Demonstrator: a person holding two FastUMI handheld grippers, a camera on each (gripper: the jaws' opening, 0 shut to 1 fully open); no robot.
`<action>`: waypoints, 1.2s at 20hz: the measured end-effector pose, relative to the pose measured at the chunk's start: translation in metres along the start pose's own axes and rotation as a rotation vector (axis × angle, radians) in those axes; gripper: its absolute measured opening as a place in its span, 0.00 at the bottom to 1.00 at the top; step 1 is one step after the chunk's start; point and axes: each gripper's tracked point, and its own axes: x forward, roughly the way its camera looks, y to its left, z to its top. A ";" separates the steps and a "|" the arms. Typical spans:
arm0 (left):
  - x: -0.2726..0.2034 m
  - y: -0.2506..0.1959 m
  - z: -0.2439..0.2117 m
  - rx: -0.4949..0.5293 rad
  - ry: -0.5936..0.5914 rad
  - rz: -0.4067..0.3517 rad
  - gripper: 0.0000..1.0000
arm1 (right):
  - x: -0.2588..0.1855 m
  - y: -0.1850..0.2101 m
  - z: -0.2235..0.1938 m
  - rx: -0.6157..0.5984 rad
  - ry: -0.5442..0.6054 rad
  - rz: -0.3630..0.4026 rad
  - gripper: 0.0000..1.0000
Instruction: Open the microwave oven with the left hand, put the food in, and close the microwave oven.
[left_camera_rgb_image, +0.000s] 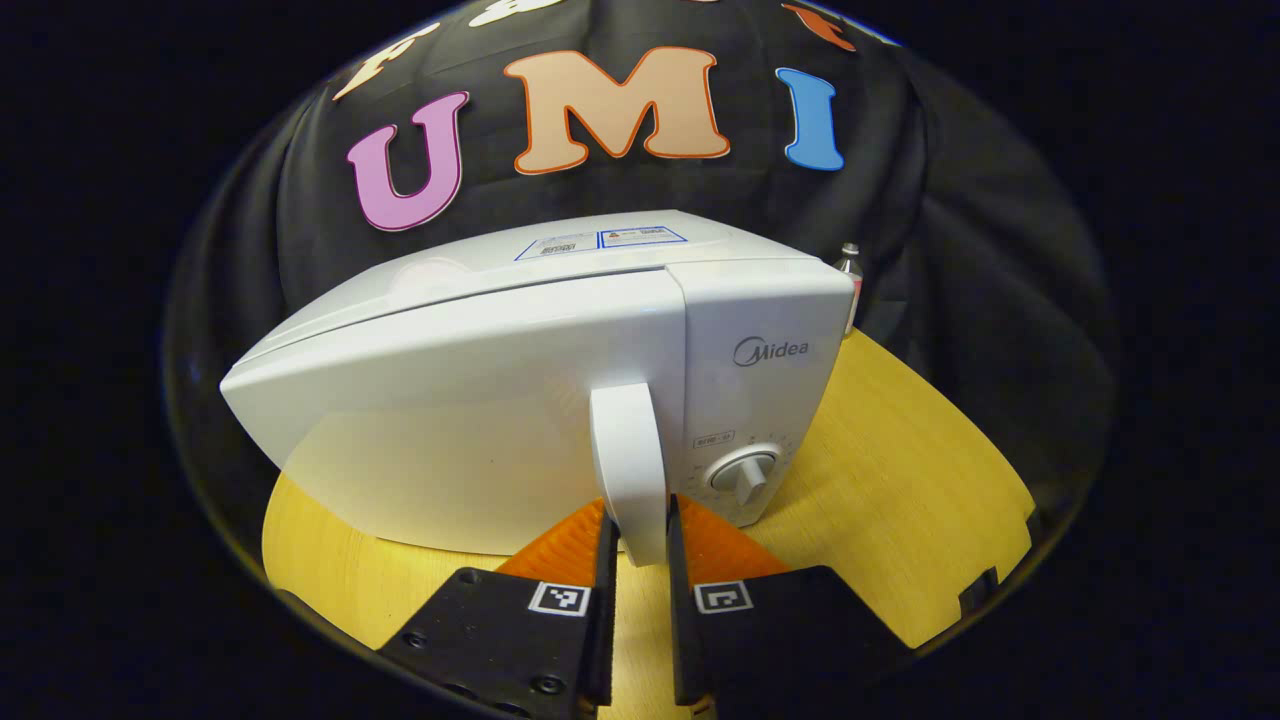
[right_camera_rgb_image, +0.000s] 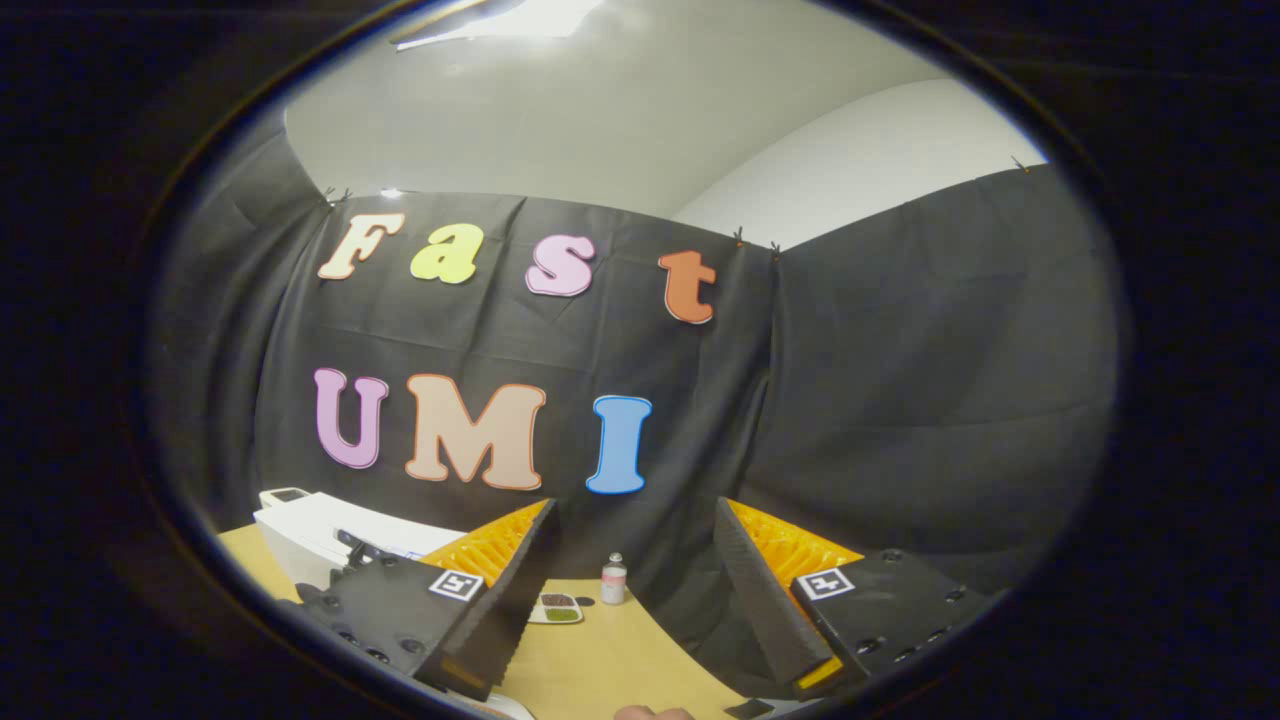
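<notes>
- The white microwave oven (left_camera_rgb_image: 520, 400) stands on a pale wooden table (left_camera_rgb_image: 900, 480); its door is shut, and "Midea" is printed in grey on the control panel above a white round dial (left_camera_rgb_image: 745, 475).
- A blue-bordered label sticker (left_camera_rgb_image: 600, 241) lies on the oven's top; its print is too small to read.
- In the left gripper view, the left gripper (left_camera_rgb_image: 640, 560) has its two fingers closed around the lower end of the white upright door handle (left_camera_rgb_image: 630, 470), one finger on each side and both touching it.
- A small bottle with a silver cap (left_camera_rgb_image: 849, 275) peeks from behind the oven's right rear corner.
- In the right gripper view, the right gripper (right_camera_rgb_image: 640, 580) is held high with its fingers spread wide apart and nothing between them.
- Seen farther off from there, the white microwave oven (right_camera_rgb_image: 310, 535) sits at the left of the pale wooden table (right_camera_rgb_image: 600, 660).
- A small white tray of food (right_camera_rgb_image: 556, 607), with dark and green portions, lies on the table just beside a small white bottle (right_camera_rgb_image: 614, 580) and well apart from the oven.
- Each gripper body carries square black-and-white marker tags (left_camera_rgb_image: 559, 598).
</notes>
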 end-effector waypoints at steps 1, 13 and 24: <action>0.000 0.000 -0.002 0.003 0.005 -0.007 0.22 | 0.000 -0.002 -0.002 0.004 0.003 -0.003 0.96; -0.001 -0.002 -0.001 0.029 -0.030 -0.066 0.08 | 0.002 -0.007 -0.008 0.031 0.023 -0.007 0.96; -0.003 -0.002 -0.001 -0.001 -0.030 -0.079 0.04 | 0.003 0.001 -0.017 0.013 0.039 0.007 0.96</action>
